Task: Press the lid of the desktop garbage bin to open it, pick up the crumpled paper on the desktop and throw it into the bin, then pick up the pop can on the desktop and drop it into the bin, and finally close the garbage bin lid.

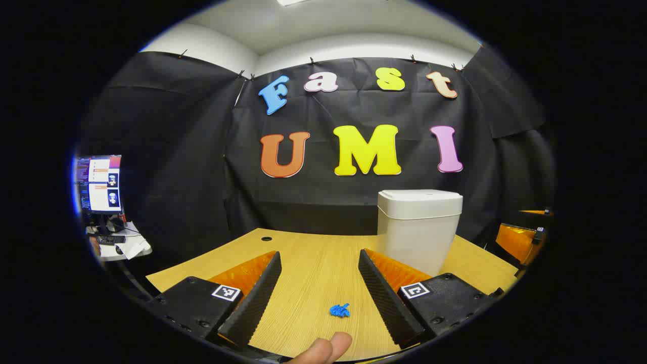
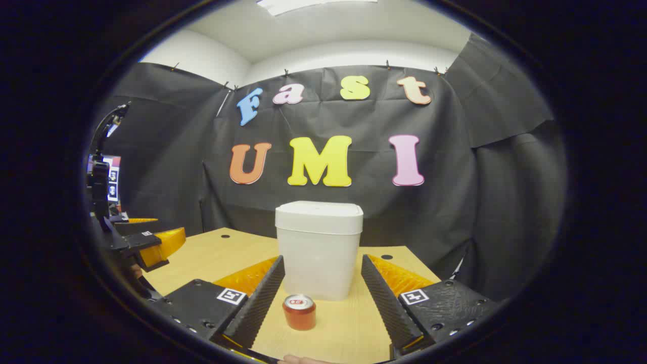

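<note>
Left gripper view, left to right. A computer monitor (image 1: 99, 183) stood on a side table beyond the desk's left edge. My left tongs (image 1: 319, 293) hung over the light wooden desk (image 1: 313, 253), fingers spread wide, holding nothing. Between them, near the desk's front edge, lay a small crumpled blue paper (image 1: 339, 310), touching neither finger. A fingertip (image 1: 323, 349) of my hand showed at the bottom. Right of centre, towards the back edge, stood the white plastic desktop garbage bin (image 1: 418, 230), lid down.

Right gripper view, left to right. My left tongs (image 2: 151, 242) appeared again over the desk's left edge. My right tongs (image 2: 321, 298) were likewise spread wide and empty over the desk (image 2: 217, 247). Between the fingers, upright near the front edge, stood a red pop can (image 2: 299, 312), touching neither. Just behind it stood the bin (image 2: 318, 247), lid shut, near the desk's middle.
</note>
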`<state>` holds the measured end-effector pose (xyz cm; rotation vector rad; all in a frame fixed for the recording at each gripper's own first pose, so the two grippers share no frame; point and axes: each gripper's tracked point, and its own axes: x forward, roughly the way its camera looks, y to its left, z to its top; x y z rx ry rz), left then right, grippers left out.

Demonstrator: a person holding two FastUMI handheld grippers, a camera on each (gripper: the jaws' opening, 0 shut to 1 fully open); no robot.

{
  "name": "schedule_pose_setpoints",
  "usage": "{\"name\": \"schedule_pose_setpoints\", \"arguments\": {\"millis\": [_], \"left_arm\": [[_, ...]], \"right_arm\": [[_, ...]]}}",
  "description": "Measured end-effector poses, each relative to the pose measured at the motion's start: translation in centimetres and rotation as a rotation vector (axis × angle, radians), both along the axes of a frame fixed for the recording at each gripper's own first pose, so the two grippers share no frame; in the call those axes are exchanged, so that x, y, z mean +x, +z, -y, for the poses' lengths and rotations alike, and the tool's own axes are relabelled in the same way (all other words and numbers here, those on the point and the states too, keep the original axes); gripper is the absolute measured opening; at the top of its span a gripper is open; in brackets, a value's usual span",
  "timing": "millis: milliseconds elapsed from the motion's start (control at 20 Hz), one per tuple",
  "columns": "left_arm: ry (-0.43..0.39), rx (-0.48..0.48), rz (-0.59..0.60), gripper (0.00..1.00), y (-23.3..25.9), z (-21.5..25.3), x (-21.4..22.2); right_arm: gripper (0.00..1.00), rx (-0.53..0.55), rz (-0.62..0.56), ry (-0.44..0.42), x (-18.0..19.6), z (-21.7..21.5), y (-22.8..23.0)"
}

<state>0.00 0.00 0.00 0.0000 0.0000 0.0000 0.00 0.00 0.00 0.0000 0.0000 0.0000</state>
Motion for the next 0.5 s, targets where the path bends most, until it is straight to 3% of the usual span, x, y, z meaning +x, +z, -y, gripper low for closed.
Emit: {"name": "schedule_pose_setpoints", "arguments": {"millis": [500], "left_arm": [[0.003, 0.013, -0.033, 0.99, -1.1, 0.3, 0.0]], "right_arm": [[0.95, -0.006, -0.016, -0.015, -0.7, 0.4, -1.2]]}}
